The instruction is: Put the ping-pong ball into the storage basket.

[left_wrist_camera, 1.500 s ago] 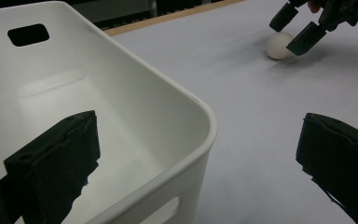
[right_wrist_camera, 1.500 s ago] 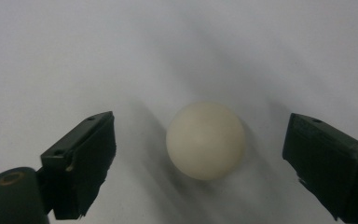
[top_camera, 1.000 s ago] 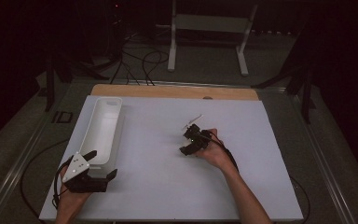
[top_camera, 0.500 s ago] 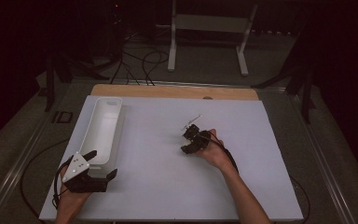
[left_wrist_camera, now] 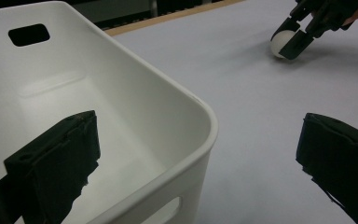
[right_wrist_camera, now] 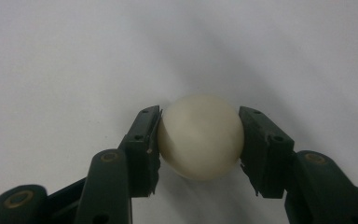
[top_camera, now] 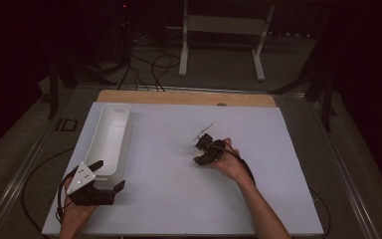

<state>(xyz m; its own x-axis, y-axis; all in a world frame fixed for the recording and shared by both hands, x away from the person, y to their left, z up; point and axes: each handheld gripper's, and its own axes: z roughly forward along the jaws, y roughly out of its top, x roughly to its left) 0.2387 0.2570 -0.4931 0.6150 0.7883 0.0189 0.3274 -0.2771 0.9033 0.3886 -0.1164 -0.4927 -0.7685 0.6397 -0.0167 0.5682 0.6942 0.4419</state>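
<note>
- The right gripper [right_wrist_camera: 199, 140], a black two-jaw tool in the person's right hand [top_camera: 233, 164], is clamped on a small cream-white smooth ball [right_wrist_camera: 200, 136]; its pads press the ball from both sides.
- Its jaws have just been closing, with the ball between them.
- The ball sits low against the white matte table sheet [right_wrist_camera: 74, 56], right of the table's middle in the high view, where the right gripper [top_camera: 205, 148] hides most of it.
- In the left gripper view the ball [left_wrist_camera: 278, 43] shows far off at the upper right, pinched in the other gripper [left_wrist_camera: 298, 35] and touching the sheet [left_wrist_camera: 242, 79].
- The left gripper [top_camera: 99, 185], black with a grey three-cornered plate on top, is held by the left hand [top_camera: 77, 215] at the near-left corner of the table.
- Its jaws stand wide apart with nothing pinched: one reaches over the inside of the long white plastic bin [left_wrist_camera: 135, 93], the other hangs outside the bin's near end wall, over the sheet.
- The bin [top_camera: 110, 137] lies lengthwise along the table's left side, well apart from the ball; the part of its floor that shows is bare.
- A strip of light wooden board [top_camera: 179, 97] shows at the table's far edge.
</note>
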